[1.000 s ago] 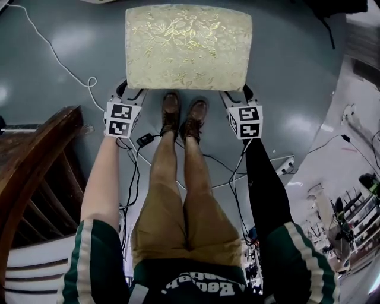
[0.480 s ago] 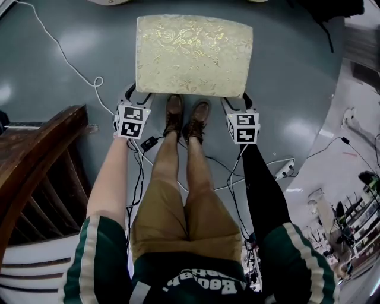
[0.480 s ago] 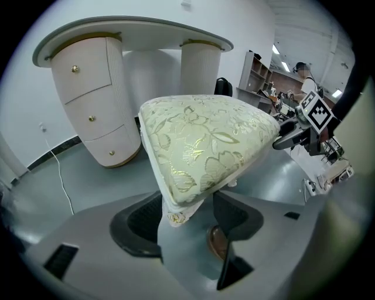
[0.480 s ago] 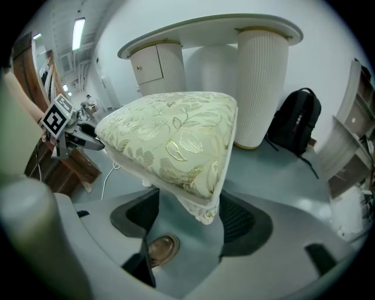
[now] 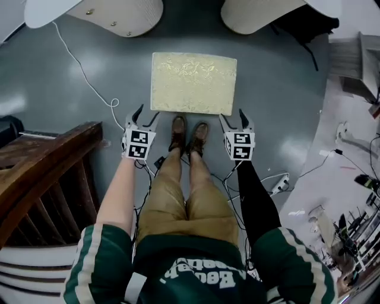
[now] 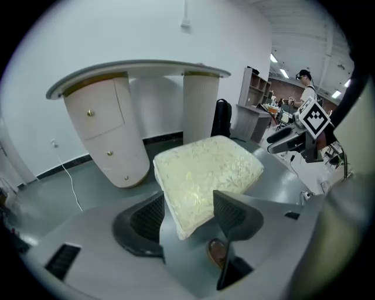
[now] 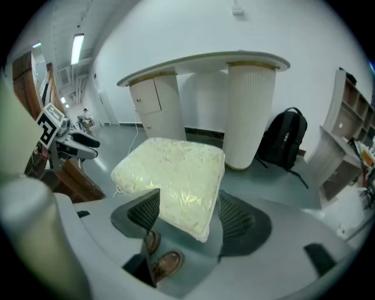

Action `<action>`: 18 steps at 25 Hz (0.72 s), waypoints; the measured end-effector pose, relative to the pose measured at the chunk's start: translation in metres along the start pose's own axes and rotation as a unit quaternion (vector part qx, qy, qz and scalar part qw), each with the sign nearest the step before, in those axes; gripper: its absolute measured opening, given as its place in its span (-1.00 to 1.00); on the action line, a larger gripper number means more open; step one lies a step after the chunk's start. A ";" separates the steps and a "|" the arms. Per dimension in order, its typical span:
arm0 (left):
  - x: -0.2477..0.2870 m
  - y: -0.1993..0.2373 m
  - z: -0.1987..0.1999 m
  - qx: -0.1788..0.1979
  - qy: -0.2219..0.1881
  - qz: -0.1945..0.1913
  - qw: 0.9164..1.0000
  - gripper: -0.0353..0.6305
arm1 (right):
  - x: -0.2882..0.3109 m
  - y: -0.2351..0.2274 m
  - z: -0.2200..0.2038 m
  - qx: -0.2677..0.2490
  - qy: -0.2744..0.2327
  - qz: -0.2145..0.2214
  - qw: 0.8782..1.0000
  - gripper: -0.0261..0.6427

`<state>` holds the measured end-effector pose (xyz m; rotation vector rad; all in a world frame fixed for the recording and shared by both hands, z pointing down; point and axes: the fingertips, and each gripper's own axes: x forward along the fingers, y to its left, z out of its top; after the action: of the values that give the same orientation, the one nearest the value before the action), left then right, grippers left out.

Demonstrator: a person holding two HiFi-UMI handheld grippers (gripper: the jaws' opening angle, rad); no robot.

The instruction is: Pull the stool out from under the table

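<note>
The stool [image 5: 193,83], with a pale gold floral cushion, stands on the grey floor in front of the white table [image 5: 113,15], out from under it. My left gripper [image 5: 146,114] is open by the stool's near left corner. My right gripper [image 5: 233,119] is open by the near right corner. In the left gripper view the stool's corner [image 6: 205,170] shows between the wide-apart jaws of the left gripper [image 6: 188,206], untouched by them. The right gripper view shows the same: the stool [image 7: 176,173] lies beyond the open right gripper [image 7: 190,202]. Neither gripper holds anything.
The table's pedestals [image 7: 252,111] stand behind the stool. A dark wooden chair [image 5: 47,160] is close at my left. A black backpack [image 7: 287,140] leans by the right pedestal. Cables and a power strip [image 5: 280,184] lie on the floor. My shoes [image 5: 178,133] touch the stool's near edge.
Both grippers have come off the stool's near corners and stand a little back from it. The head view has risen, so the stool looks smaller and the table's pedestals show.
</note>
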<state>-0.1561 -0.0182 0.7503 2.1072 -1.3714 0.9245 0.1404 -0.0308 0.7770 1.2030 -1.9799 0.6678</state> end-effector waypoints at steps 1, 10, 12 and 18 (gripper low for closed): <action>-0.008 0.002 0.020 0.006 -0.014 0.003 1.000 -0.06 | -0.006 0.001 0.021 -0.003 -0.017 0.000 1.000 0.05; -0.091 0.035 0.188 0.019 -0.131 0.039 0.990 -0.06 | -0.082 0.020 0.222 -0.058 -0.167 0.005 0.984 0.02; -0.107 0.044 0.219 0.028 -0.155 0.040 0.987 -0.06 | -0.099 0.024 0.259 -0.067 -0.194 0.001 0.979 -0.03; -0.153 0.062 0.293 0.044 -0.219 0.027 0.974 -0.06 | -0.151 0.052 0.339 -0.096 -0.246 -0.008 0.964 -0.03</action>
<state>-0.1715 -0.1502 0.4413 2.4534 -1.6270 0.5644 0.0371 -0.1753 0.4473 1.3546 -2.3686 0.1621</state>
